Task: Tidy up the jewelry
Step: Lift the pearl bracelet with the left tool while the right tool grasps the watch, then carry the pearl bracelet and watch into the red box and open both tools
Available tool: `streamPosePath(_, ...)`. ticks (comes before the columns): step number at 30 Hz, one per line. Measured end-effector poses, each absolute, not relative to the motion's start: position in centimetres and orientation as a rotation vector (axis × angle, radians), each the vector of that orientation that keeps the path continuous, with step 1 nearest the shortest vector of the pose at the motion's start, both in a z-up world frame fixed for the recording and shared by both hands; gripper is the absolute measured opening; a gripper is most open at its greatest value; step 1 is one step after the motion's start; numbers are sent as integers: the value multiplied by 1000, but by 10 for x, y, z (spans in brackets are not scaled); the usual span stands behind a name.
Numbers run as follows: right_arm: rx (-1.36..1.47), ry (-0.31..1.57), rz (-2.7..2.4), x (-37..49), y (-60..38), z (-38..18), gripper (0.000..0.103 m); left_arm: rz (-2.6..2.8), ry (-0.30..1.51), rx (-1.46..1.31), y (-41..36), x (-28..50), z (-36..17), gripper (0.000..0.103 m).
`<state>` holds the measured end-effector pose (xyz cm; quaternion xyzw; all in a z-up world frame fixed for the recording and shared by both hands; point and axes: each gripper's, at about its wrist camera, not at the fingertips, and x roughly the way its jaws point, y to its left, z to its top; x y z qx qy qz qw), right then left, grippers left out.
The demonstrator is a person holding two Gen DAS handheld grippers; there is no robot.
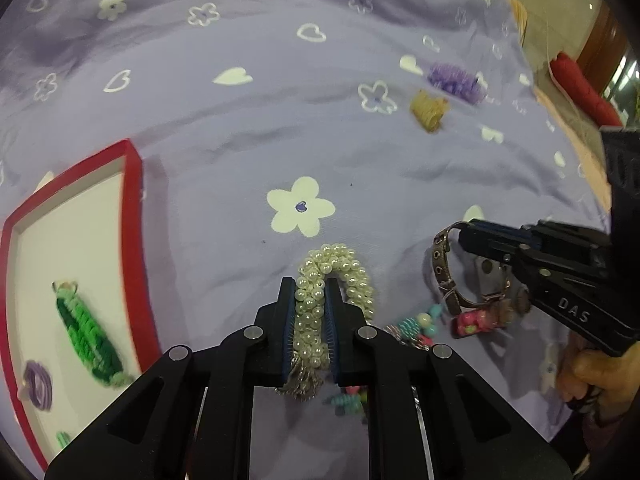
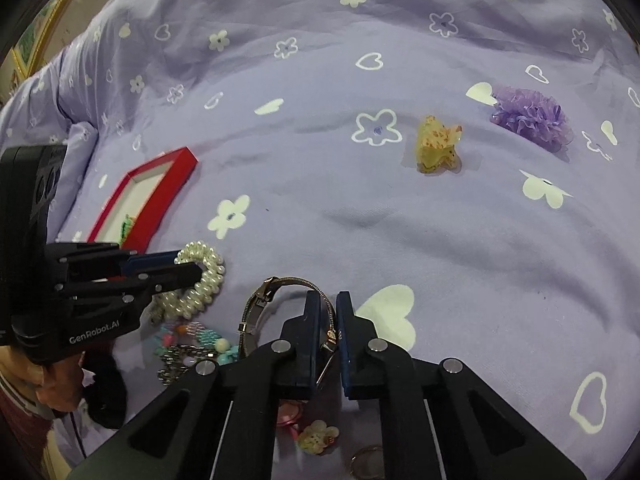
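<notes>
Your left gripper (image 1: 311, 286) is clamped on a pearl bracelet (image 1: 332, 276), a thick loop of clustered, glossy cream beads; its long axis runs straight along the fingers, the closed end pointing away from you and a metal chain tail hanging at the near end. Your right gripper (image 2: 329, 312) pinches the thin strap of a watch (image 2: 280, 300), a slim metallic mesh band arched into a hoop with its buckle at the left. Both sit on a soft, rumpled lavender bedsheet (image 2: 440, 240) printed with white flowers and hearts. Just beside them lies a tangle of turquoise and pink beaded pieces (image 1: 416, 326). To your left is a shallow red-rimmed tray (image 1: 132, 208) with a white floor holding a green braided band (image 1: 88, 336) laid lengthwise. Farther off rest a yellow translucent claw clip (image 2: 438, 146) and a frilly purple scrunchie (image 2: 530, 118).
</notes>
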<state>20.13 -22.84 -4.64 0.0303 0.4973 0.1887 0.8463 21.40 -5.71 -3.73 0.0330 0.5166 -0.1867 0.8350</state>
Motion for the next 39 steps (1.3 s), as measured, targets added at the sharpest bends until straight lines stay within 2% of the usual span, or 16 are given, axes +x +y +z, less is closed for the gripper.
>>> streamPosePath(15,134,969,470,183,-211,-3,7,-368,970,-76,0,168,20,12)
streamPosePath(29,120,961,575,174,-152,6,7,-262,917,-175,71,136,36,12)
streamPosePath(39,103,962,659,170,-103,11,8,-159,913,-265,131,123,26,12)
